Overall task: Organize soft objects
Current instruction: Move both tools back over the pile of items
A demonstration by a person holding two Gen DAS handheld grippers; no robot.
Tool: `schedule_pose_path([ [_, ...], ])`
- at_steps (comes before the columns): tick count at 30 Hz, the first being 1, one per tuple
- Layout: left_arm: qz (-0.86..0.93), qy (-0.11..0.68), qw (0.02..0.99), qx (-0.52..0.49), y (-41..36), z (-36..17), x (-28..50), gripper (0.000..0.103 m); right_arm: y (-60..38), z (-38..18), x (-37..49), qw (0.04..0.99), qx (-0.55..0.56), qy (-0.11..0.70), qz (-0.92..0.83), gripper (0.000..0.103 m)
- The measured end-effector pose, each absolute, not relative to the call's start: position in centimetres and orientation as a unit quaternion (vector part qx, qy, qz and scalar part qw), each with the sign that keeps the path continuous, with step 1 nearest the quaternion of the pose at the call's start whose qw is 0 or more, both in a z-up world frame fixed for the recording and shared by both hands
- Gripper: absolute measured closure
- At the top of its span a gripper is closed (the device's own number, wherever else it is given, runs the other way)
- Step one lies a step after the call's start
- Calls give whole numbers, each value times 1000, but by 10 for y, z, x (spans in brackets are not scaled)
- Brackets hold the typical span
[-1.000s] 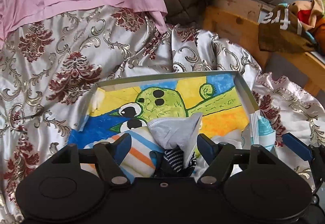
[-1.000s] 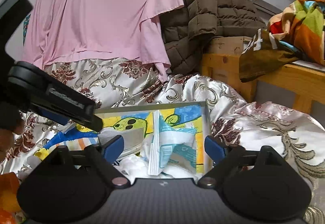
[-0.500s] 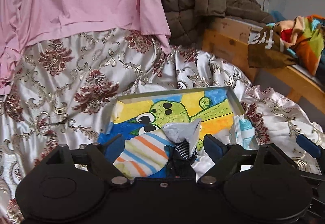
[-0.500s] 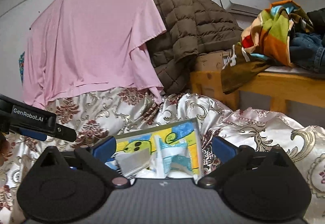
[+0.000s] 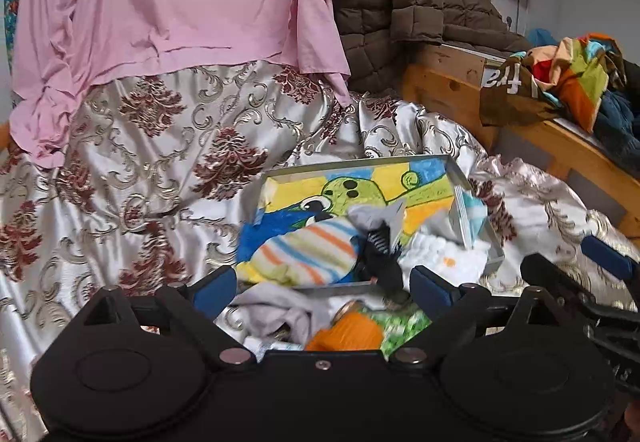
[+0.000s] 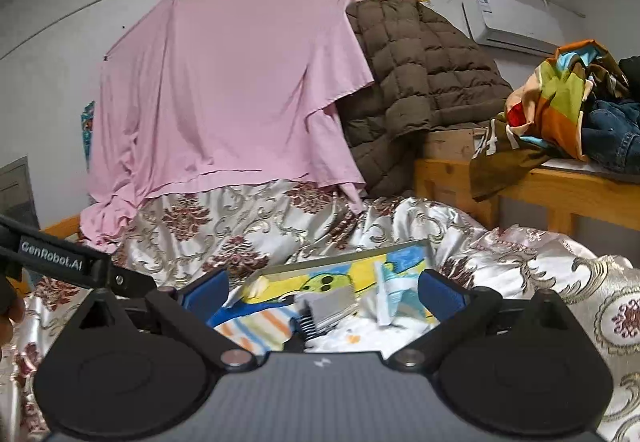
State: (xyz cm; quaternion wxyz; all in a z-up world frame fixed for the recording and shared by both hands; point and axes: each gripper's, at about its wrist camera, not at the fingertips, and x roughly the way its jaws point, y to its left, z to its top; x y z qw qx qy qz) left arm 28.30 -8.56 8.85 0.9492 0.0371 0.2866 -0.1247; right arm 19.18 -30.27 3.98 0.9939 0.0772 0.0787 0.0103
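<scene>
A shallow tray [image 5: 360, 165] with a green cartoon picture lies on the satin bedspread. In it are a striped sock [image 5: 308, 248], a grey sock [image 5: 376, 215], a black-and-white sock [image 5: 380, 242], white cloths [image 5: 436, 248] and a tissue pack [image 5: 474, 211]. My left gripper [image 5: 323, 288] hovers short of the tray's near rim, its jaws still opening with nothing pinched. Below it lie a pale cloth [image 5: 276, 312] and an orange yarn ball [image 5: 348, 334]. My right gripper [image 6: 323, 292] is open and empty, held back from the tray [image 6: 360, 256], where the grey sock [image 6: 328, 306] and tissue pack [image 6: 394, 292] show.
A pink sheet [image 5: 180, 1] and a brown quilted jacket [image 6: 416, 81] hang behind the bed. A wooden frame [image 5: 540, 137] on the right carries piled colourful clothes [image 6: 560, 97]. The patterned bedspread [image 5: 140, 169] stretches left of the tray. The left gripper's body [image 6: 60, 262] crosses the right view's left edge.
Both grippers have pulled back and up from the tray and opened wider. The socks stay in the tray. A pale cloth and an orange ball now show below the left gripper.
</scene>
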Motion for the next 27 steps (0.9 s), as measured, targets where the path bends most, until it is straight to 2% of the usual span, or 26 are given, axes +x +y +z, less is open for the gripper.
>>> schedule_pose_path([
  [6,-123,274,953,31,-62,82,243,7,-280,36,169,994,68,84,24,0],
  [16,-76,292,953,-42,-4,54,202,7,-239,23,133,992,38,105,50,0],
  [27,-37,310,950,-18,42,33,165,5,-193,6,121,987,-11,130,97,0],
])
